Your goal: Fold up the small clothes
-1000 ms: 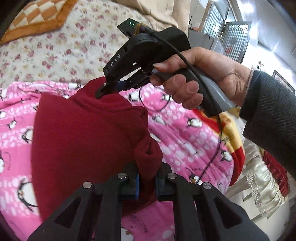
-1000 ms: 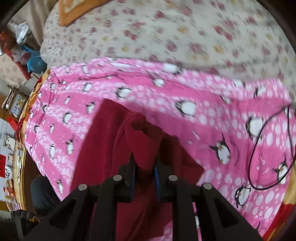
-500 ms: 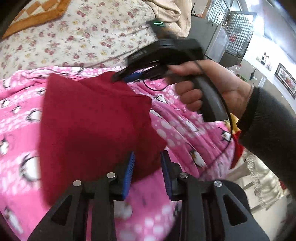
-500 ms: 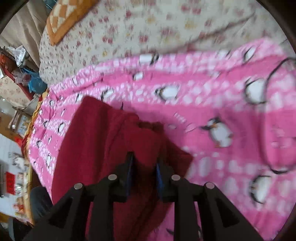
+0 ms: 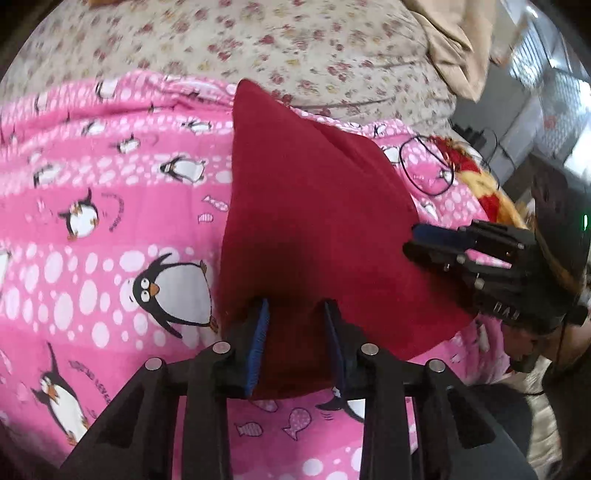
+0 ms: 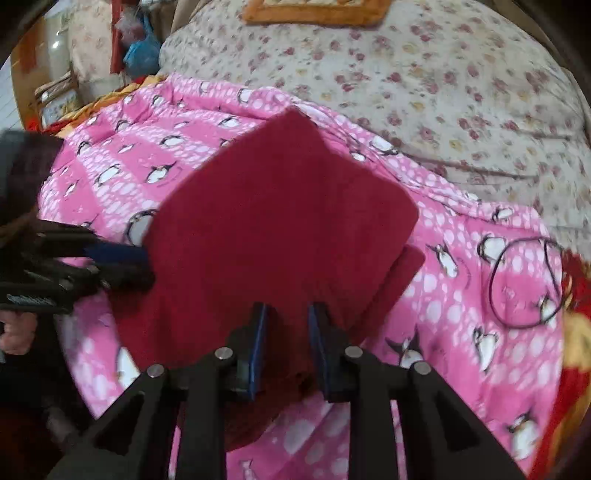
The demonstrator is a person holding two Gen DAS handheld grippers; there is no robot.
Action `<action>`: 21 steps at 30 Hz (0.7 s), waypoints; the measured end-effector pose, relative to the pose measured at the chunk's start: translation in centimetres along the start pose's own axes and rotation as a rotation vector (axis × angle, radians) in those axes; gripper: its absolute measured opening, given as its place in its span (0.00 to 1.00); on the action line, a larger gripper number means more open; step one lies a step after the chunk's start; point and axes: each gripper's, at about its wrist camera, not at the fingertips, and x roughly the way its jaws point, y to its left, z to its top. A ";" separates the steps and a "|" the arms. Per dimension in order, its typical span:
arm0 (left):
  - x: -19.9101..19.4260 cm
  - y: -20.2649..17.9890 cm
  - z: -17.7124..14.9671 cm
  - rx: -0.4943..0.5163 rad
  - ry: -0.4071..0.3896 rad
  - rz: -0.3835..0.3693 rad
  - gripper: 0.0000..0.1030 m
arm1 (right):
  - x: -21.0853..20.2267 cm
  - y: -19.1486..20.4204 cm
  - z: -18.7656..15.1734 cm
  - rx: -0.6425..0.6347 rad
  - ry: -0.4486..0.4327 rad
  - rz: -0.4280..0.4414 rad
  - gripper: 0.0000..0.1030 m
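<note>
A dark red cloth lies folded flat on the pink penguin blanket; it also shows in the right wrist view. My left gripper is open, its jaws spread over the cloth's near edge, nothing pinched. My right gripper is open too, jaws apart above the cloth's near edge. Each gripper shows in the other's view: the right one at the cloth's right corner, the left one at its left corner.
A floral bedsheet lies beyond the pink blanket. A black cable loop rests on the blanket right of the cloth. A tan cloth and metal racks stand at the far right. An orange cushion lies behind.
Both grippers let go of the red cloth and opened. The cloth, held up bunched a second ago, now lies flat on the blanket. The right gripper dropped from above to the cloth's right side.
</note>
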 end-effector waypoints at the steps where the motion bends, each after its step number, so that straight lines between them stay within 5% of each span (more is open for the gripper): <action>1: -0.1 0.0 0.3 -0.001 0.006 0.002 0.11 | -0.1 -0.3 0.0 0.037 -0.006 0.013 0.23; 8: -1.1 -0.5 9.2 -0.024 -0.094 0.006 0.11 | -3.0 0.2 3.5 0.038 -0.078 0.011 0.22; 11: 3.7 0.2 12.1 -0.059 0.010 0.002 0.11 | -1.6 -0.5 5.1 0.090 -0.053 -0.046 0.22; 14: 6.6 0.4 11.2 -0.027 0.025 0.075 0.00 | 2.7 -1.4 3.8 0.126 0.085 -0.087 0.22; 17: 6.4 -0.9 10.1 0.073 -0.021 0.128 0.00 | 2.9 -2.1 2.1 0.180 0.028 -0.071 0.22; 21: 4.2 -0.1 12.4 -0.030 -0.015 0.070 0.00 | 2.3 -2.2 2.7 0.177 0.062 -0.059 0.22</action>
